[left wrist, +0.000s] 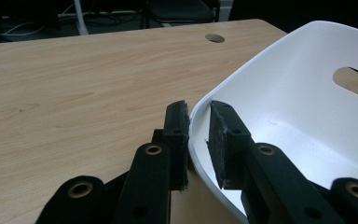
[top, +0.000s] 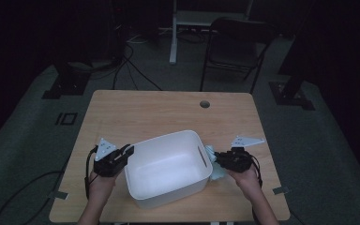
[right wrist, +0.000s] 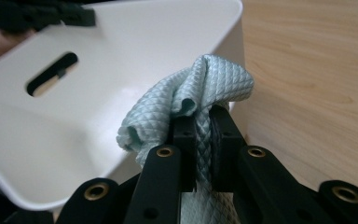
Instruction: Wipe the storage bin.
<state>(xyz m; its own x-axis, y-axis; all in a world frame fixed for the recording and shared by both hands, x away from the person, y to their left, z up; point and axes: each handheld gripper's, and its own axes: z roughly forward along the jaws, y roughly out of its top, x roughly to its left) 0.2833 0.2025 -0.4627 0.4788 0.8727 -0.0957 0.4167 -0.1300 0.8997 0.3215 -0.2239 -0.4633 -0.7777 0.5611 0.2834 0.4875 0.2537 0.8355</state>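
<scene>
Two tongs level: left (left wrist: 198, 140) astride bin rim (left wrist: 200, 105), right (right wrist: 204, 144) on cloth (right wrist: 200, 88).

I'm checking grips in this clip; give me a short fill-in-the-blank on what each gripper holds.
1. The left gripper has its jaws astride the rim of the white ____.
2. The right gripper is shut on a pale blue ____.
3. The bin stands on a ____ table.

Missing words: bin; cloth; wooden
</scene>
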